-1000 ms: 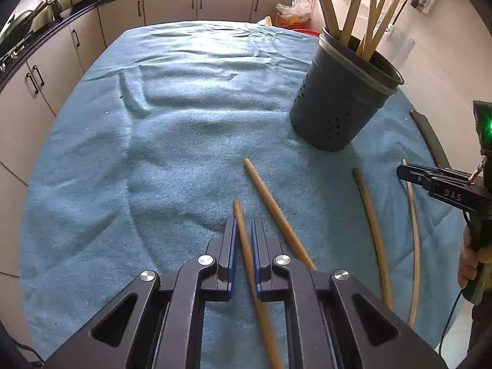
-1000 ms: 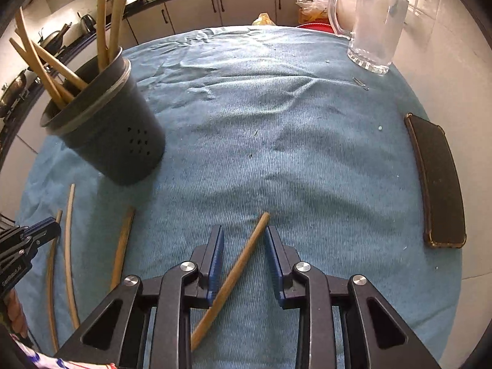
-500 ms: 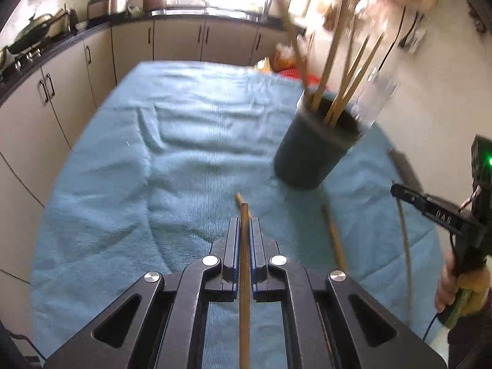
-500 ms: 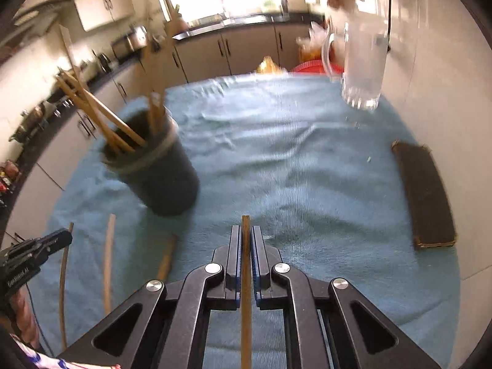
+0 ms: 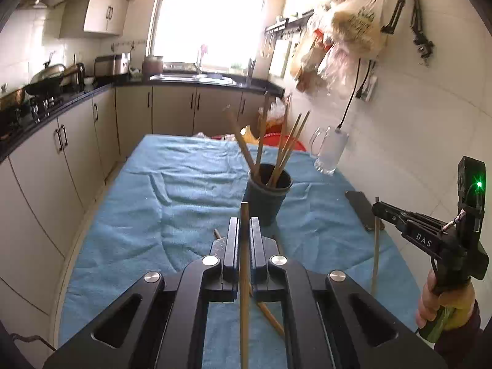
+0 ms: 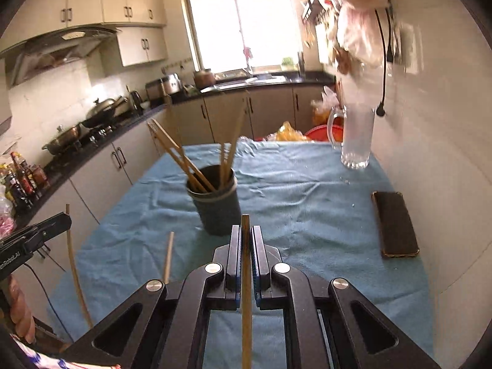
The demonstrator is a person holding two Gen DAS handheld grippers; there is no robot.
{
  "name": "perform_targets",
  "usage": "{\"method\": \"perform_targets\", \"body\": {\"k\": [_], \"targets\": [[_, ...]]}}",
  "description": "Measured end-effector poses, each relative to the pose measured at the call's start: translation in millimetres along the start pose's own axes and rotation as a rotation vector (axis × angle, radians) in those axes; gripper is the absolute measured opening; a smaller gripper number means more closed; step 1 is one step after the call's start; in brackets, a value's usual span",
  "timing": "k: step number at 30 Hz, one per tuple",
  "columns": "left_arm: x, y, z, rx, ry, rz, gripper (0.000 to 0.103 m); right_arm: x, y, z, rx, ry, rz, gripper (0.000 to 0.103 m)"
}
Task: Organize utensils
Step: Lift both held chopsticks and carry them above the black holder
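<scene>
Chopsticks are the job here, and each pair of jaws is clamped on one. In the left wrist view the left gripper [image 5: 244, 230] pinches a wooden chopstick [image 5: 244, 276] that runs straight out between its pads toward twelve o'clock, its tip showing just past them. In the right wrist view the right gripper [image 6: 246, 240] does the same with a second chopstick [image 6: 246, 292], squeezed between blue-edged pads. Both sticks are lifted clear of the blue cloth [image 5: 184, 184] that covers the bench.

Outward from the jaws, at twelve o'clock and near, stands the dark utensil holder [image 6: 216, 206]. Several wooden sticks [image 6: 184, 163] already lean in it, fanned toward eleven and one o'clock, so I judge a good share of the sorting done.

Some remains. In the left wrist view a loose chopstick [image 5: 270, 316] lies on the cloth under the gripper body, slanting toward five o'clock. In the right wrist view another short stick [image 6: 168, 255] lies at about ten o'clock from the jaws, just left of the holder's base. How many lie hidden beneath the gripper bodies I cannot tell.

Farther out, at two o'clock, a dark phone-like slab [image 6: 395, 224] lies flat, and a glass mug [image 6: 353, 135] stands beyond it by the wall; neither belongs to the sorting.

As I judge it, the step in hand is carrying both held sticks over the holder's rim; the leaning sticks leave little free mouth, so a tip could snag them.
</scene>
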State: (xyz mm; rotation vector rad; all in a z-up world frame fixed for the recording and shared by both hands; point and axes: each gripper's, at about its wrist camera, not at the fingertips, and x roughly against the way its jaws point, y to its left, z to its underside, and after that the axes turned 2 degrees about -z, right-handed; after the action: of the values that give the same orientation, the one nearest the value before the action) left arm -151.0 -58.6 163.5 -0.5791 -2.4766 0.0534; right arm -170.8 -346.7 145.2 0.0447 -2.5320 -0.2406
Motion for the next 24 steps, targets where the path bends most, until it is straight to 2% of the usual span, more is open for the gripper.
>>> {"method": "perform_targets", "body": {"k": [12, 24], "targets": [[60, -28, 6, -0.043, -0.122, 0.031, 0.005, 64, 26, 9, 0.060, -0.109, -0.028, 0.006], [53, -39, -12, -0.058, -0.137, 0.043, 0.005, 71, 19, -6, 0.042, -0.149, -0.037, 0.006]]}}
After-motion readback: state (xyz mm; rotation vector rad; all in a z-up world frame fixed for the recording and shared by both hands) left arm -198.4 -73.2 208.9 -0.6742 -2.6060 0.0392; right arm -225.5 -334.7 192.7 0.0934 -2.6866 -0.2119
